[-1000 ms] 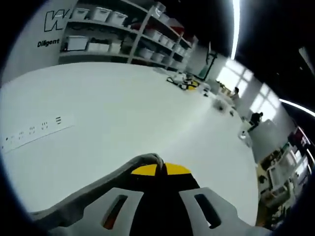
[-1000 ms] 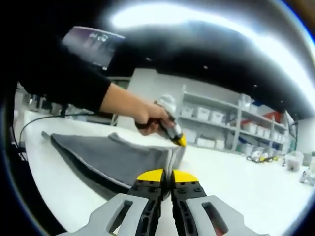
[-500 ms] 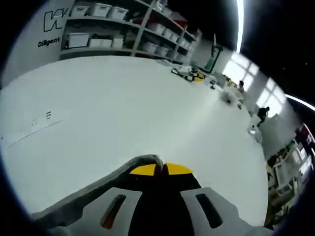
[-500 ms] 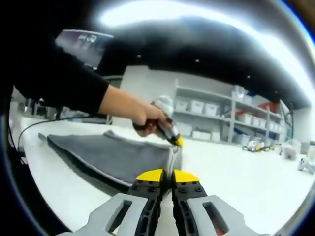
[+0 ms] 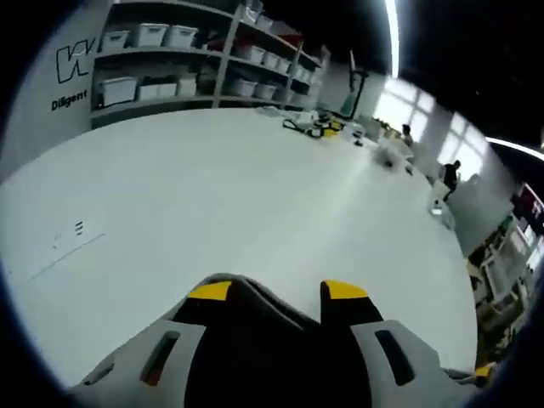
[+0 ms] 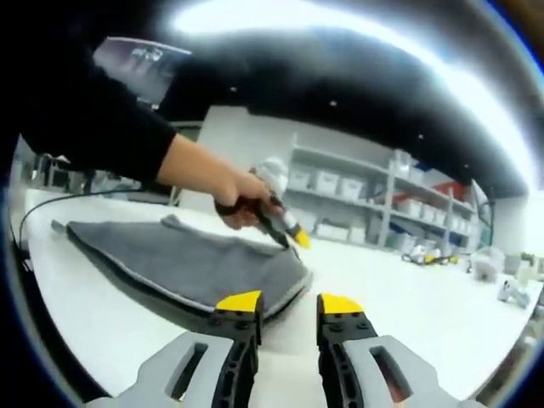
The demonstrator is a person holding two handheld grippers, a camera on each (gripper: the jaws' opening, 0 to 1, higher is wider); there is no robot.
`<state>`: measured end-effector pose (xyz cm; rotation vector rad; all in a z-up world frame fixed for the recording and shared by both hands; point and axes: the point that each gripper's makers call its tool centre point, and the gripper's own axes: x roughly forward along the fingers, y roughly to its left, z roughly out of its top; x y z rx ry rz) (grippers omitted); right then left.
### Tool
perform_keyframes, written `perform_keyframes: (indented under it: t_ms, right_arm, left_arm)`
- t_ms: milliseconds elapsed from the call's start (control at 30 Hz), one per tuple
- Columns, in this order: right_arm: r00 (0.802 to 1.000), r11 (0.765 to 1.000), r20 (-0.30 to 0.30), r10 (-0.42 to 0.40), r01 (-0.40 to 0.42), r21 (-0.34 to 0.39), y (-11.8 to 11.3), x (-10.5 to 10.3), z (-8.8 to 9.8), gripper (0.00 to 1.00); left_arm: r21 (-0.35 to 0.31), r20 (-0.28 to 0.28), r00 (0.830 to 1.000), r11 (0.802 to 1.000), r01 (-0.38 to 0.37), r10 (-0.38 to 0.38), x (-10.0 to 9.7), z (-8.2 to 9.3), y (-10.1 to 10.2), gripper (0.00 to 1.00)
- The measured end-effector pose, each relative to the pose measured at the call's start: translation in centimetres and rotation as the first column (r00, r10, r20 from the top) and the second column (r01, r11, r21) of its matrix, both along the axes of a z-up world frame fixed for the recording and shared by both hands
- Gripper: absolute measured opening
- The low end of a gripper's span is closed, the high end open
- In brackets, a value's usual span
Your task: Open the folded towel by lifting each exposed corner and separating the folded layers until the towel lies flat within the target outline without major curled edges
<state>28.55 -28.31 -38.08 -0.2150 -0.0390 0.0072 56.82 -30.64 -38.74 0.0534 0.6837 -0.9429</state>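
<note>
Left gripper view: the left gripper (image 5: 276, 293) has its 2 yellow-tipped jaws parted, with a fold of the grey towel (image 5: 246, 293) rising between them; whether the cloth touches either jaw cannot be told. Beyond lies the bare white table (image 5: 255, 195), with faint printed marks (image 5: 72, 234) near its left edge and storage shelves (image 5: 195, 59) at the back.

Right gripper view: the right gripper (image 6: 289, 303) also stands with jaws apart and grips nothing. The towel (image 6: 183, 268) lies on the table (image 6: 408, 314) as a flattened grey wedge, its near edge just in front of the left-hand jaw. The person's hand (image 6: 242, 200) holds the other gripper (image 6: 289, 234) over the towel's far corner, its yellow tip close above the cloth.

Risks, as judged from this moment:
1. With both tools open, a corner may settle curled or doubled under, because nothing holds the cloth taut.
2. The thick dark band along the near edge suggests that 2 or more layers are still stacked; closing on that edge could take all the layers at once and drag the towel instead of parting them.
3. A pull from 1 side could slide the towel across the smooth table, away from the target outline, which cannot be made out here.
</note>
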Motion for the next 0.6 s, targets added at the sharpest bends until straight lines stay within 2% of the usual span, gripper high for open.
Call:
perform_keyframes:
  t_ms: [67,167,233,267,333,433,500,600]
  right_arm:
    - [0.999,0.999,0.029,-0.024,0.024,-0.031,-0.3,-0.1,0.5,0.45]
    - [0.997,0.998,0.061,-0.051,0.053,-0.037,-0.7,-0.3,1.3,0.64]
    - [0.995,0.997,0.071,-0.067,0.07,-0.031,-1.1,-0.5,1.6,0.73]
    - [0.995,0.997,0.076,-0.068,0.071,-0.03,-1.1,-0.5,1.8,0.76]
    - [0.995,0.998,0.083,-0.058,0.06,-0.026,-1.0,-0.5,2.0,0.77]
    - [0.996,0.998,0.074,-0.058,0.06,-0.031,-0.8,-0.5,2.0,0.81]
    - [0.996,0.998,0.071,-0.055,0.058,-0.036,-0.7,-0.5,2.0,0.82]
    - [0.996,0.999,0.077,-0.042,0.044,-0.03,-0.4,-0.7,2.2,0.82]
  left_arm:
    - [-0.017,0.002,1.0,1.0,0.024,-0.023,-0.5,0.1,-0.4,0.56]
    - [-0.049,-0.01,0.999,0.998,0.046,-0.046,-1.5,0.5,-1.1,0.69]
    - [-0.037,0.001,0.997,0.997,0.074,-0.074,-2.0,0.4,-1.4,0.76]
    - [-0.029,0.001,0.993,0.993,0.117,-0.117,-2.9,0.1,-1.7,0.81]
    - [-0.032,0.007,0.992,0.991,0.128,-0.128,-3.6,0.2,-2.0,0.87]
    - [-0.075,0.019,0.988,0.985,0.156,-0.155,-4.2,0.7,-2.8,0.99]
    - [-0.084,0.011,0.986,0.982,0.17,-0.169,-4.7,0.8,-3.0,1.0]
    - [-0.033,0.057,0.971,0.972,0.233,-0.231,-5.5,0.5,-2.7,1.0]
